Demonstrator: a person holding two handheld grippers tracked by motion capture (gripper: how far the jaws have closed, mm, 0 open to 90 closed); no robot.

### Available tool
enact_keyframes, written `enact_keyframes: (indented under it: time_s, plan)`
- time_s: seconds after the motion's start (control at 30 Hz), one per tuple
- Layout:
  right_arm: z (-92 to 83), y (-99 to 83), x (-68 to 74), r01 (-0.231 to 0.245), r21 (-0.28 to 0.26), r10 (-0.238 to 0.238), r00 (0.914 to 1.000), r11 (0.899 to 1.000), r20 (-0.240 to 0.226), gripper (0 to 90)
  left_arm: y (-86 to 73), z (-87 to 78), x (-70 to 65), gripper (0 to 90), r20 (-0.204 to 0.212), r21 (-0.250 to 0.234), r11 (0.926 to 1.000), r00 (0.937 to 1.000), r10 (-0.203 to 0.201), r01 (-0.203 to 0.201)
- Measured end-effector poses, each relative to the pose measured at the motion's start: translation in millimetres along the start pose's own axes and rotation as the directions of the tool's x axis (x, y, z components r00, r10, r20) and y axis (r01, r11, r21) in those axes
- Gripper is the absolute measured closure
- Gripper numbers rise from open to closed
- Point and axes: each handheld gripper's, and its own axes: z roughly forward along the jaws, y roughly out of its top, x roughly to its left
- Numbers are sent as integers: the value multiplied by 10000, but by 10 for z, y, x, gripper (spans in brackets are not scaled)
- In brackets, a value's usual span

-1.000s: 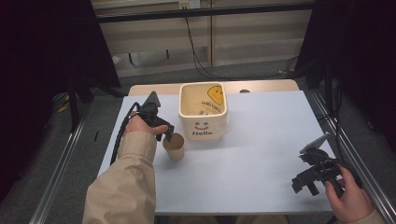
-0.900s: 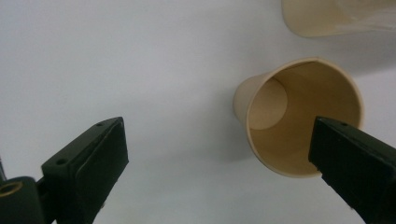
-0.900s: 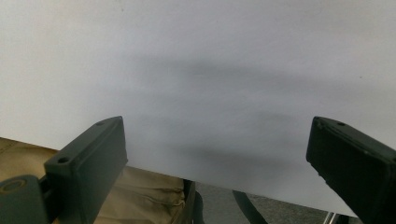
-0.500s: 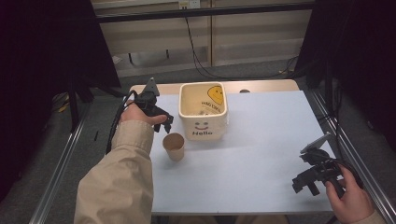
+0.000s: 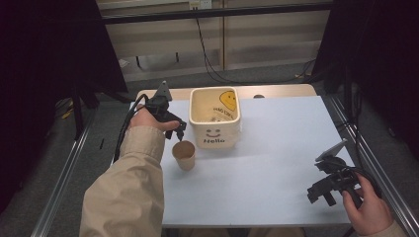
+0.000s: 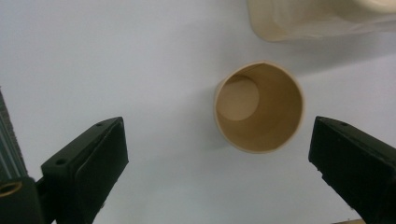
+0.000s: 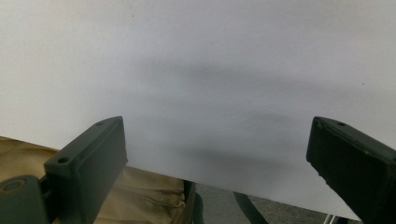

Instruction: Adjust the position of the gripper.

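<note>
A brown paper cup (image 5: 184, 154) stands upright and empty on the white table (image 5: 276, 148), seen from above in the left gripper view as the cup (image 6: 258, 106). My left gripper (image 5: 177, 129) hangs above and just behind it, jaws wide open and pointing down, nothing between them (image 6: 219, 172). A cream bin (image 5: 216, 118) with a smiley face and "Hello" sits right of the cup; its corner (image 6: 299, 18) shows in the left gripper view. My right gripper (image 5: 321, 191) is open near the table's front right edge, above bare table (image 7: 215, 172).
Metal frame rails run along both sides of the table. Black curtains hang left and right. Cables trail on the floor behind the table. A tan sleeve (image 5: 128, 192) covers the front left of the table.
My left gripper has let go of the paper cup and risen back away from it toward the far left. The cup stays standing. The right gripper has hardly moved.
</note>
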Motion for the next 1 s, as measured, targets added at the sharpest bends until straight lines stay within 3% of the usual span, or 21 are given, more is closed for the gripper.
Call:
enact_keyframes:
  time_s: [0.23,0.37,0.47,0.57,0.63,1.0]
  plan:
    - [1,1,4,23,19,-23,10000,10000,14,47,26,-30,-89,43,-10,-96,9999,10000,53,-53]
    - [0,-1,6,27,52,-28,10000,10000,52,49,44,-82,-162,43,191,2,9999,9998,103,-103]
    - [-8,0,8,3,25,-3,10000,10000,56,47,48,-87,-211,43,72,-107,9999,9999,104,-103]
    - [-3,0,16,-13,-185,12,10000,9998,-15,47,49,-85,-253,41,137,-46,9999,9998,131,-130]
    - [-12,8,31,30,-35,-30,10000,10000,4,47,45,-83,-275,41,159,76,9999,9998,143,-144]
    - [-6,16,32,97,-39,-97,9999,9999,116,48,45,-71,-282,41,141,66,9999,9998,125,-126]
